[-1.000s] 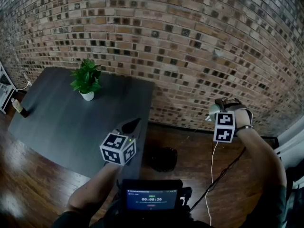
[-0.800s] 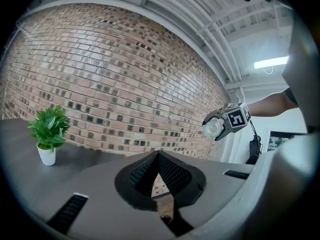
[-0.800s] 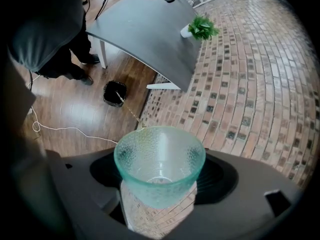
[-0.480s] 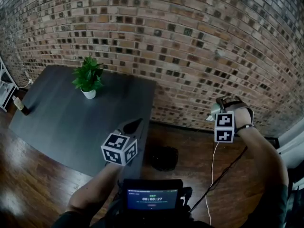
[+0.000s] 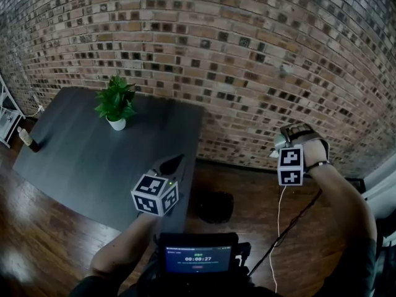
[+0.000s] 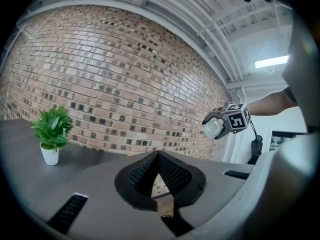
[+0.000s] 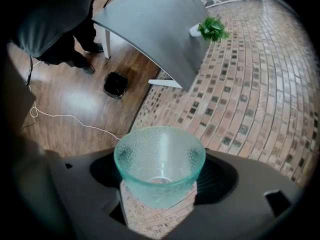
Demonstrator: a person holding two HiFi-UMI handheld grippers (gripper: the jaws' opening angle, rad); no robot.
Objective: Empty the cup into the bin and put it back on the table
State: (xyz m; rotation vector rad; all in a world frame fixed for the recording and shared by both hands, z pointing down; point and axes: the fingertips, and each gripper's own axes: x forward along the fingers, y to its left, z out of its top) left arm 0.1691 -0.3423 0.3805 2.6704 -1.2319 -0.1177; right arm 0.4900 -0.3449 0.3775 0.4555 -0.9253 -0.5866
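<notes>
The right claw [image 7: 159, 191] is shut tight on a see-through, pale green cup with a bumpy skin [image 7: 159, 156]. One jaw presses each side of its lower part. Since a second ago the hand has stayed in the same spot, and the claw has only rolled a tiny bit. So the cup is no closer to anywhere. It hangs high in the air by the red brick wall [image 5: 247, 54], and it is not over the small black bin [image 5: 215, 206]. The bin sits on the brown wooden floor [image 5: 43, 240], between 7 and 8 o'clock from the cup in the head view. The cup's mouth is wide, its sides slope in to a small round bottom, and I see nothing inside it. I think the tipping may be done, and the trip back comes next. The dark grey worktop [image 5: 74, 159] is at 9 o'clock from the cup, well apart. The left claw [image 6: 159, 156] is closed on nothing and waits by the worktop's right edge. A little green plant in a white pot [image 5: 115, 107] stands at the far side.
</notes>
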